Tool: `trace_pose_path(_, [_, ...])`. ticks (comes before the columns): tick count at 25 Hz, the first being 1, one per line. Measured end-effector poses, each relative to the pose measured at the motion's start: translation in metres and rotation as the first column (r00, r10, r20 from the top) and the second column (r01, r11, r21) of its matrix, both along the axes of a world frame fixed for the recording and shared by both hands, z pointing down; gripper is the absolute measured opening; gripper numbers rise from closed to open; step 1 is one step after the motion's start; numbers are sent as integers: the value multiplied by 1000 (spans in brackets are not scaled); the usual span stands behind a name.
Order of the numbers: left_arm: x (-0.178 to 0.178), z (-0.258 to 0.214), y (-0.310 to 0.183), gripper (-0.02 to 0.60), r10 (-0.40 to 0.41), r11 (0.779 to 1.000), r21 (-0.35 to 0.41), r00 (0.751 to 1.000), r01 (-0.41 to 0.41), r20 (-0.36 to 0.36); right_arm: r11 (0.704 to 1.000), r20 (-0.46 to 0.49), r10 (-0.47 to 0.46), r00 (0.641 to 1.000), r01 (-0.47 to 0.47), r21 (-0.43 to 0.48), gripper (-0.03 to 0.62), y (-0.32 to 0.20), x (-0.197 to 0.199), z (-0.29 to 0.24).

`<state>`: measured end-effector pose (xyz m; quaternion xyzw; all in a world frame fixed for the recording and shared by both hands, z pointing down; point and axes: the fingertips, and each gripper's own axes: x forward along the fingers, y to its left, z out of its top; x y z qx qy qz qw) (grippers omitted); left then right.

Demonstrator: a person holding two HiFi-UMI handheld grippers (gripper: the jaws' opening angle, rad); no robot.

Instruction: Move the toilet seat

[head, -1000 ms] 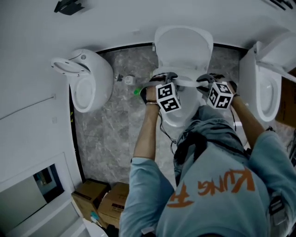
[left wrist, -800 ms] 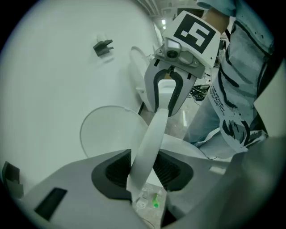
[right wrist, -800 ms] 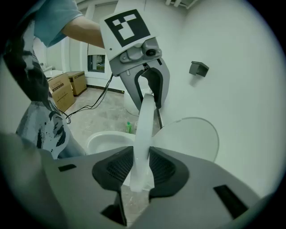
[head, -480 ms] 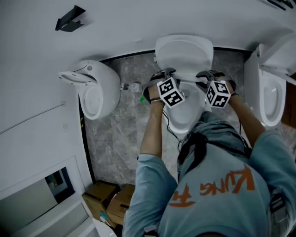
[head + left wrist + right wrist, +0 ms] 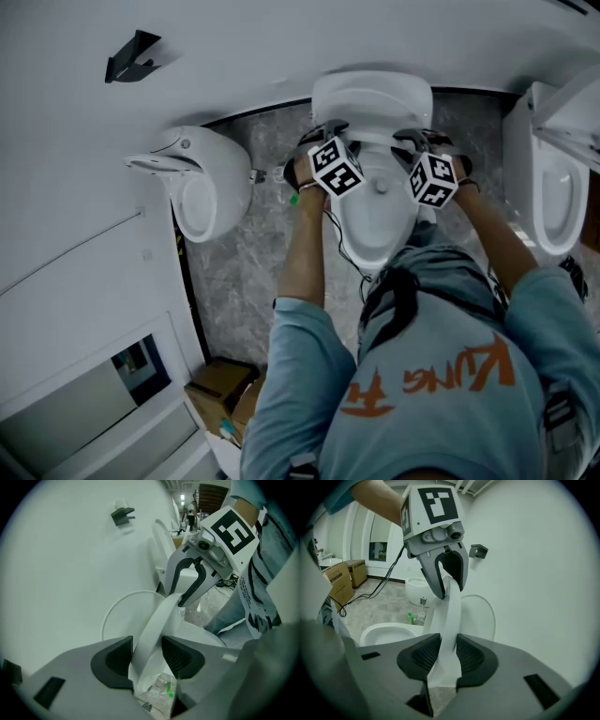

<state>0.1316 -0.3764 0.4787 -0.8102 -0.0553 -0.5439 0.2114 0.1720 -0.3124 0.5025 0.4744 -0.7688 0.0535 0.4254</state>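
While the toilet bowl [image 5: 375, 220] lies uncovered below me, its lid [image 5: 370, 94] stands up at the wall and the toilet seat [image 5: 450, 616] rises almost upright before it, spanning both hands. My right gripper [image 5: 447, 656] clamps the seat. My left gripper [image 5: 146, 656] has just been opening its jaws, so the seat sits loose between them.
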Motion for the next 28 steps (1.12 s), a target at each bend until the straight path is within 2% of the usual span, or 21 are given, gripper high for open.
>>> trace_pose_path(10, [31, 10, -37, 189, 8, 998, -58, 999, -6, 48, 990, -22, 135, 991, -133, 53, 124, -36, 32, 10])
trace_pose_path(19, [52, 16, -57, 195, 17, 998, -56, 999, -15, 42, 973, 1, 216, 976, -215, 80, 127, -53, 52, 14])
trace_pose_path(26, [51, 11, -58, 204, 11, 1000, -28, 999, -12, -46, 965, 14, 246, 969, -246, 95, 121, -50, 52, 14])
trace_pose_path(27, [50, 9, -60, 206, -6, 1000, -15, 998, 5, -67, 963, 19, 252, 968, -253, 92, 131, -50, 52, 14])
trace_pose_path(28, [49, 5, -62, 212, -29, 1000, -4, 995, 29, -93, 960, 24, 263, 965, -264, 91, 186, -50, 54, 14])
